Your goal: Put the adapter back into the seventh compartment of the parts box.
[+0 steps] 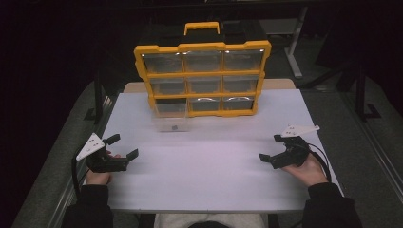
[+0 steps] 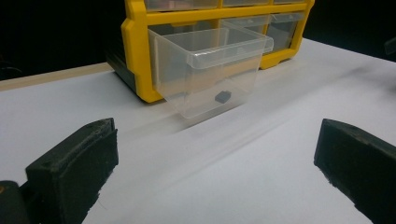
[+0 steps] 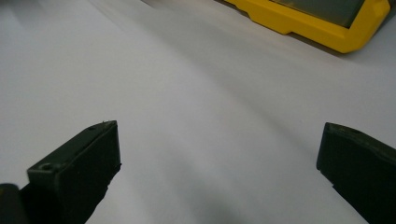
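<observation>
Yellow plastic organiser with 9 clear drawers [image 1: 203, 78] stands upright at the far side of the white table [image 1: 204, 171]. Its bottom-left clear plastic drawer [image 2: 210, 70] is pulled out, ahead of the left gripper [image 1: 125, 146] and well apart from it; a small dark part [image 2: 222, 96] lies on its floor. The left gripper's 2 black jaws are spread wide, holding nothing. The right gripper [image 1: 269, 147] rests low over the table, jaws likewise wide apart and empty, the organiser's corner ahead to its right.

Yellow organizer [image 1: 203, 73], clear drawer [image 2: 210, 70] with small dark piece [image 2: 222, 96], white table [image 1: 209, 166], black grippers.
</observation>
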{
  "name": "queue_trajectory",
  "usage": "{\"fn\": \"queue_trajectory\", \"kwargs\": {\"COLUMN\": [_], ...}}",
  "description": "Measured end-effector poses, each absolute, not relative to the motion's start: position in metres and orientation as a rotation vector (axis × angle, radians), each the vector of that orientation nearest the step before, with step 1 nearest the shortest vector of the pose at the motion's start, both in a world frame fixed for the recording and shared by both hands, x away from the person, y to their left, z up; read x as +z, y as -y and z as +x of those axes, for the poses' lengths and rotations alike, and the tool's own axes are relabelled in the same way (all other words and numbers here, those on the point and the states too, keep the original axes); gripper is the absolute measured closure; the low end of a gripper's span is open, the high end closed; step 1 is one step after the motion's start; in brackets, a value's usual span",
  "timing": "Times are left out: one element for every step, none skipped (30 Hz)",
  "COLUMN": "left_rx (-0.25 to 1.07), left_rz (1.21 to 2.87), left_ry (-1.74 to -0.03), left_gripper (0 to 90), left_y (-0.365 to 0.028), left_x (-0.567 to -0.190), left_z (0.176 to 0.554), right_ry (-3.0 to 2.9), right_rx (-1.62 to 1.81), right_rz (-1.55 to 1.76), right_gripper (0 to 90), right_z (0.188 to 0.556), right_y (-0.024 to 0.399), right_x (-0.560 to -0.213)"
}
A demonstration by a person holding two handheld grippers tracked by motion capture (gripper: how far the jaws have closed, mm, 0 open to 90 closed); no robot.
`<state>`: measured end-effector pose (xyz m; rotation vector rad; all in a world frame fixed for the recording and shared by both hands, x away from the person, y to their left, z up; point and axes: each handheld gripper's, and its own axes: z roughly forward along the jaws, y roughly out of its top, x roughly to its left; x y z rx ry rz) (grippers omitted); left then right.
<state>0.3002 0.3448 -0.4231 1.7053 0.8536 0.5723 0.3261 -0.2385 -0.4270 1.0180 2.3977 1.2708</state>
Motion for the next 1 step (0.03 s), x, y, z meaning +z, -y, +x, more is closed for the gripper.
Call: {"fn": "queue_trajectory", "kwargs": {"left_rx": [0.573], "left_rz": [1.704], "left_ry": [-0.853], "left_gripper": [0.0], "left_y": [-0.3447], "left_x": [-0.4230], "left_z": [0.3003], "right_ry": [-2.397], "right_rx": [1.272], "right_rz": [1.024], "right_gripper": [0.0], "right_z": [0.3254], "right_y": [0.2395], "right_x": [-0.4283]}}
